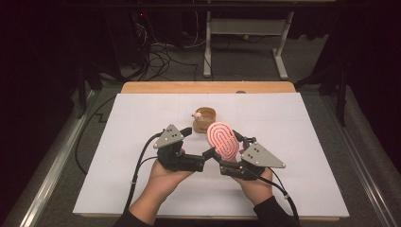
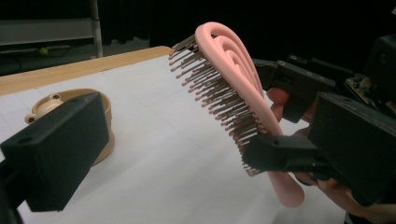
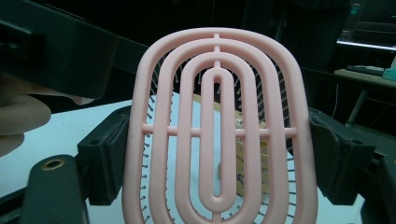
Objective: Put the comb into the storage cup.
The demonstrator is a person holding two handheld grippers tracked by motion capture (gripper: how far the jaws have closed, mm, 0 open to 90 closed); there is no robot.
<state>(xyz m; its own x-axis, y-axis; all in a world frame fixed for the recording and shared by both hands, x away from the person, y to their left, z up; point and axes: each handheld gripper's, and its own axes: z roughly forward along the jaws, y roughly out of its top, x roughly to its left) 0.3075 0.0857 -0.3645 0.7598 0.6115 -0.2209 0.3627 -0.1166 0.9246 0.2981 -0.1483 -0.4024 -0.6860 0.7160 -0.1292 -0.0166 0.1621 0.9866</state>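
A pink oval hairbrush (image 1: 221, 138) with a slotted back is held tilted above the white table, its bristles (image 2: 219, 93) facing my left gripper. My right gripper (image 1: 228, 151) is shut on it, one jaw on each side edge of the brush head (image 3: 219, 140). My left gripper (image 1: 197, 143) points right towards the brush and stands open, its wide jaws apart and gripping nothing. A tan round bowl (image 1: 204, 120) with a small pale piece on its rim sits just behind the brush; this bowl (image 2: 100, 100) lies beside the left jaw.
White paper (image 1: 142, 118) covers the table, and a wooden edge (image 1: 208, 87) runs along the far side. Beyond it are a metal frame (image 1: 246, 28) and cables on the dark floor. Cables trail back from both grippers.
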